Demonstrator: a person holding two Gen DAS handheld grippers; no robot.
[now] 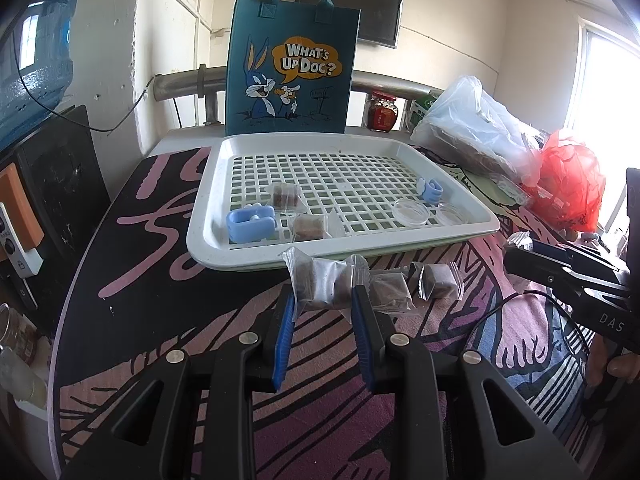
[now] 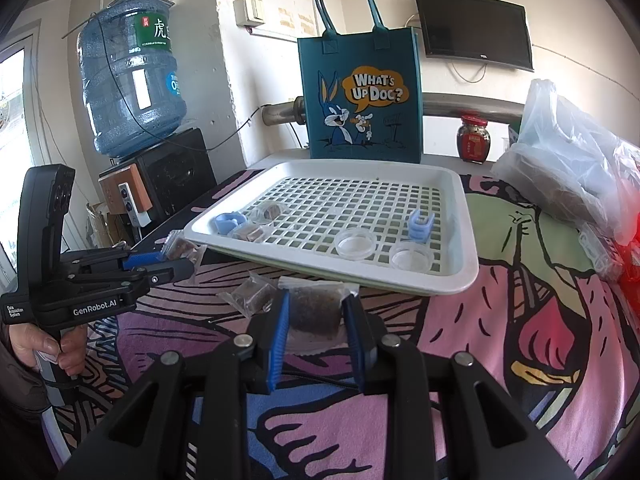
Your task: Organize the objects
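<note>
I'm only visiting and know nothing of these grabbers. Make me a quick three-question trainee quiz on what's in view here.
1. True or false: both grippers grip a wrapped snack packet.
2. How many clear round dishes lie in the white tray?
3. Which stands behind the tray: A) kettle B) teal tote bag C) laptop?

Key: 1. True: left gripper holds one packet, right gripper another. 2. Two. 3. B.

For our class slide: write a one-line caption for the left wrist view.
Left gripper shut on a wrapped brown snack packet in front of the white slotted tray.
</note>
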